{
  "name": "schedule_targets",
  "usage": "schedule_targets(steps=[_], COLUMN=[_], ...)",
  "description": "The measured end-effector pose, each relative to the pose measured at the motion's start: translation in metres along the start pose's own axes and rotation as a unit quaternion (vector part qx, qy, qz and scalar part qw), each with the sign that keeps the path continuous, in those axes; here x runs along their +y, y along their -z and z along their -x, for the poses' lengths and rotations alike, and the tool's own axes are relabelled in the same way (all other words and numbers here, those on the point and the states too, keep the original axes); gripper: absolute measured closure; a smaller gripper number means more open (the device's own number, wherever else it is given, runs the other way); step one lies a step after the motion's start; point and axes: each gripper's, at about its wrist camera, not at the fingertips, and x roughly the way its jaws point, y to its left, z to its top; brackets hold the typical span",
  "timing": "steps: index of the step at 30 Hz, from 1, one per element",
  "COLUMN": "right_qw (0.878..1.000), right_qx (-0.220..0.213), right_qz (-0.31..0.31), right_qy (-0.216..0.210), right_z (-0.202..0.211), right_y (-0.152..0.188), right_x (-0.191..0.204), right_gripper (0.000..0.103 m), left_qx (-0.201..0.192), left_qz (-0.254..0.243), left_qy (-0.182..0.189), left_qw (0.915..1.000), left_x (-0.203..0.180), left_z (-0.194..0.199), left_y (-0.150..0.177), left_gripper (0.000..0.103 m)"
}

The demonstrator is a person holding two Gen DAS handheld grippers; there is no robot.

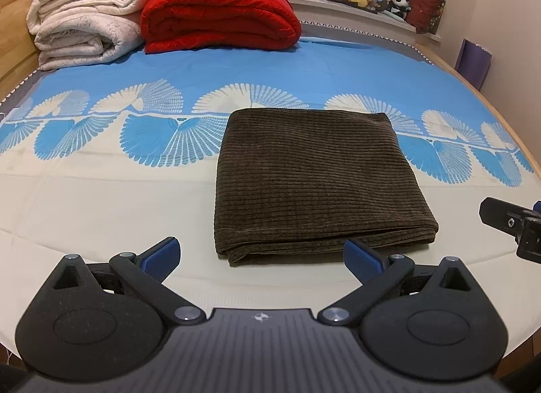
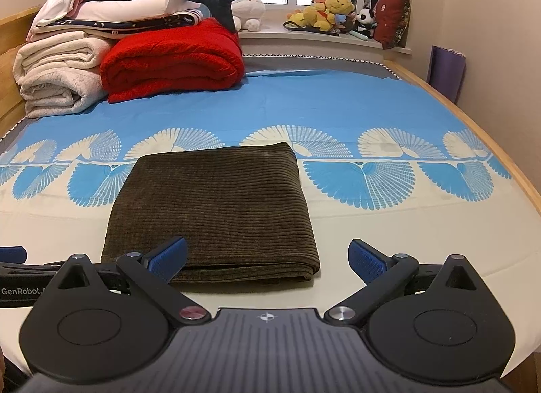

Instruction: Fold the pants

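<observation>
Both grippers hover at the near edge of the bed, fingers spread wide and empty: left gripper point(image 1: 260, 256), right gripper point(image 2: 268, 258). Just beyond them the dark brown corduroy pants point(image 1: 311, 180) lie folded into a compact rectangle on the blue-and-cream patterned bedsheet point(image 1: 101, 190). Risk: a finger catching the loose near layers would likely drag the stack open. Behind lies a folded red blanket point(image 1: 216, 14). Legible writing: "GenRobot" on the left gripper's body, seen in the right wrist view

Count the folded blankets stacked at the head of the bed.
2: a red blanket and a cream blanket on its left; the linens on top may hide more.
</observation>
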Motion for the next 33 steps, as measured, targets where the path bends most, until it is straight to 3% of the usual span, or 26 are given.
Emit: schedule_targets(steps=[33], right_qw=[1.0], right_qx=[0.001], right_qz=[0.006], right_qy=[-0.004], right_z=[0.0002], right_y=[-0.0009], right_x=[0.0058], right_gripper=[0.002], left_qx=[0.001], left_qz=[-0.006], left_qy=[0.004], left_qw=[1.0], left_x=[0.0015], left_z=[-0.0025], left_y=[0.0009], left_gripper=[0.0])
